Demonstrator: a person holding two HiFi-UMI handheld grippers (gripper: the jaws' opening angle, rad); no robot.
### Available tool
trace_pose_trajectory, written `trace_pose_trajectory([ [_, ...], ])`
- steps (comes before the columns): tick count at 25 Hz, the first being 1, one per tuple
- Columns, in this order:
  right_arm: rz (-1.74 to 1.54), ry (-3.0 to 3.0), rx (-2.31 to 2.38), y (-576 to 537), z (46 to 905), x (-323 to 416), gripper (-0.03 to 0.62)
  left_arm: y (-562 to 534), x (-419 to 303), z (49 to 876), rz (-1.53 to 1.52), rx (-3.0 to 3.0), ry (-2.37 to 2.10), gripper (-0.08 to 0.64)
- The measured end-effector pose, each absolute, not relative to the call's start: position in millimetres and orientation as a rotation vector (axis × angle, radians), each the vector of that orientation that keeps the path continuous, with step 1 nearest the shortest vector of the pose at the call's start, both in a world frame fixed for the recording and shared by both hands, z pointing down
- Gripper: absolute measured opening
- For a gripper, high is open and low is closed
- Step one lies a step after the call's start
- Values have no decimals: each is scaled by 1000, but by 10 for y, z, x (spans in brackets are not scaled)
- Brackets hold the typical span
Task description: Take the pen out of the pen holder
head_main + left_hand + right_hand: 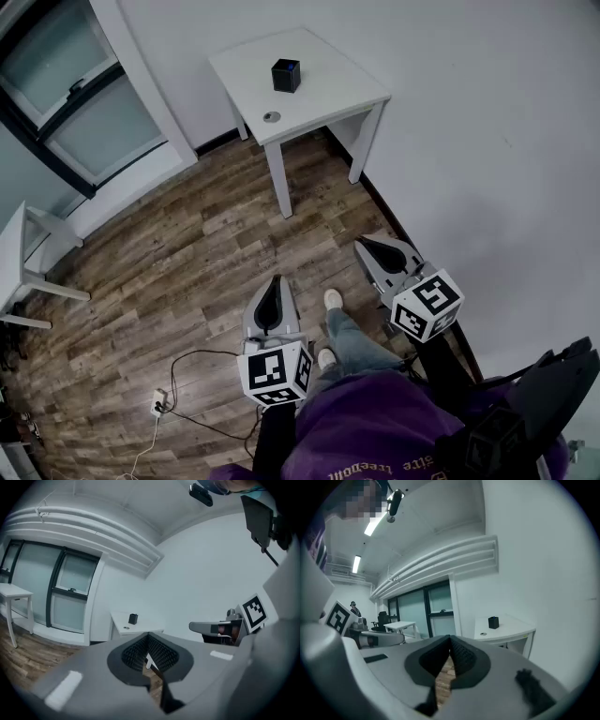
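The black pen holder (pixel 286 75) stands on the white table (pixel 328 89), with a small round disc (pixel 272 117) lying near it. At this range you can't make out a pen in it. Your left gripper (pixel 273 286) and right gripper (pixel 370 247) hang over the wood floor (pixel 187 262), well apart from the table. Both have their jaws together and empty.

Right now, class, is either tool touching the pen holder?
No, the pen holder stands on the table, far from the left tool and right tool.
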State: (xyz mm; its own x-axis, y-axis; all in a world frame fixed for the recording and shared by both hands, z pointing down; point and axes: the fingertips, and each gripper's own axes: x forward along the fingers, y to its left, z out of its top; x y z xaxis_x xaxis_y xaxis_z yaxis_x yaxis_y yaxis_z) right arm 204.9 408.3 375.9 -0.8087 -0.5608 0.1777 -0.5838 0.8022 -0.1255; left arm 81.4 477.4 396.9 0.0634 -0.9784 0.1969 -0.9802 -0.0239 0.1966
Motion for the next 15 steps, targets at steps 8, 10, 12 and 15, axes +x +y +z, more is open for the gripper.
trace_pose_trajectory([
  [8,271,-2863,889,3478,3766,1910,9,4164,699,3930,22,2070,-1987,5],
  [10,269,-2863,876,3316,3763,1877,9,3989,661,3919,17,2062,-1989,6],
  [12,272,-2858,867,3134,3772,1874,9,3804,662,3903,18,2065,-1989,6],
  [15,278,-2855,851,2833,3802,1870,9,3518,673,3896,16,2059,-1999,6],
])
